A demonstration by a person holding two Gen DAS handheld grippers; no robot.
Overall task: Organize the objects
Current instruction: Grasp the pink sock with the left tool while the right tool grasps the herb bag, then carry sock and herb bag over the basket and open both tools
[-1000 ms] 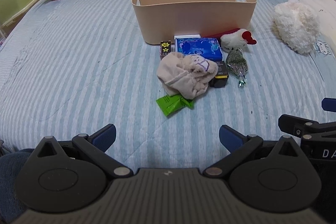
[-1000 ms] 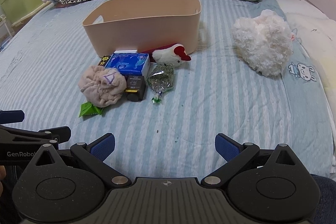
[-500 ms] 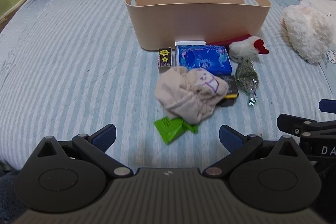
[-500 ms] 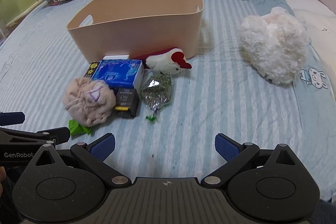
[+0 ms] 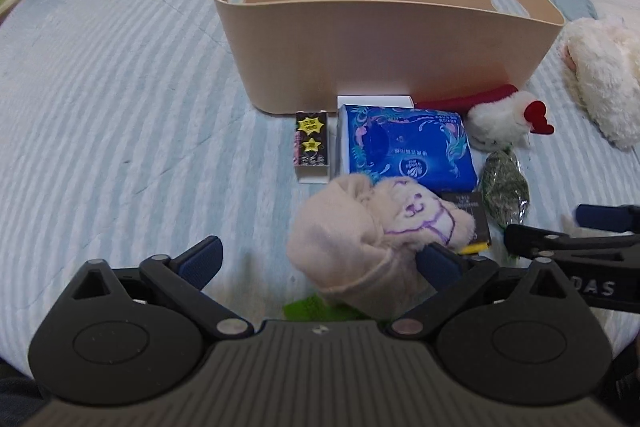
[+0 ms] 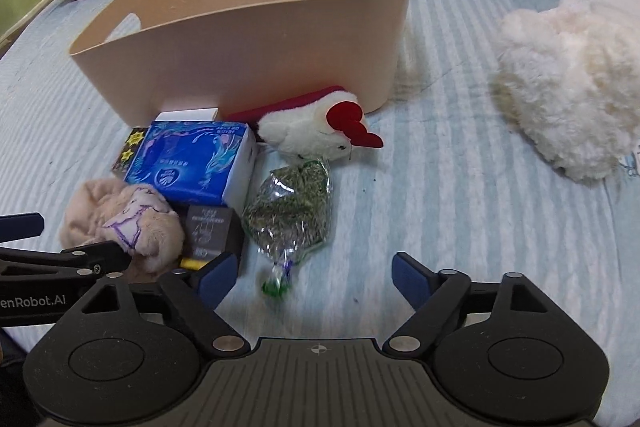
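Both grippers gape empty: left gripper (image 5: 318,259) around the sock bundle (image 5: 360,239), perhaps touching.

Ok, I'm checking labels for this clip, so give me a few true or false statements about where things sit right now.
1. The beige plastic bin holds the blue tissue pack. False: the pack lies on the bed in front of it.
2. Both the left gripper and right gripper are open. True.
3. The clear bag of green herbs lies beside the white plush chicken. True.
4. The right gripper grips the bag. False: nothing is held.
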